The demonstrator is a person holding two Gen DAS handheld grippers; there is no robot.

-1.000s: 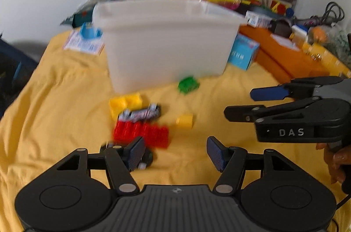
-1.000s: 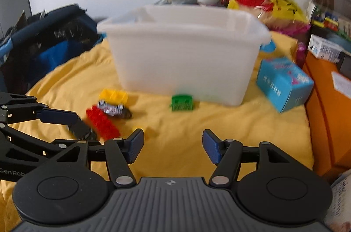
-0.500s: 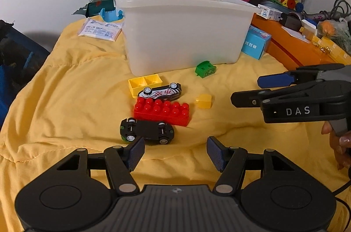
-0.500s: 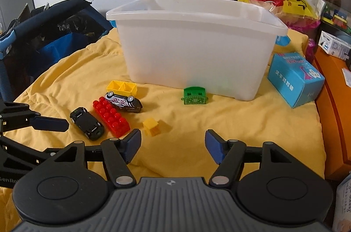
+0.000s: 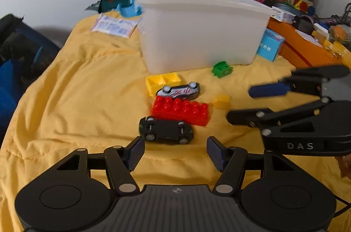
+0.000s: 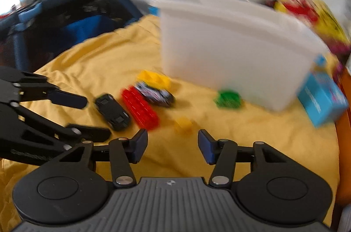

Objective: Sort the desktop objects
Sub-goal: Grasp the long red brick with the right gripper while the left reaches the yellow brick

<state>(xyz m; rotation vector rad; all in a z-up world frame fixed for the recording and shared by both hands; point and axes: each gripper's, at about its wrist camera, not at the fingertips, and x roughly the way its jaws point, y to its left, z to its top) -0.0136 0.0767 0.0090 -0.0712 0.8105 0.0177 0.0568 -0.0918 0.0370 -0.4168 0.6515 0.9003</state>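
Note:
Toys lie on a yellow cloth before a white plastic bin (image 5: 197,34): an upturned black toy car (image 5: 166,130), a red brick (image 5: 181,110), a silver toy car (image 5: 178,90), a yellow open block (image 5: 163,81), a small yellow cube (image 5: 222,101) and a green piece (image 5: 221,69). My left gripper (image 5: 175,151) is open, its fingers just short of the black car. My right gripper (image 6: 172,144) is open and empty, with the yellow cube (image 6: 183,125) just beyond its fingertips. The right wrist view is blurred.
A light blue box (image 5: 269,45) and an orange case (image 5: 307,49) stand right of the bin. Bags, books and clutter crowd the back. A dark blue bag (image 6: 54,23) sits off the left edge of the cloth.
My left gripper has moved forward, closer to the black car. My right gripper has swung left and down toward the small yellow cube. Both stay open.

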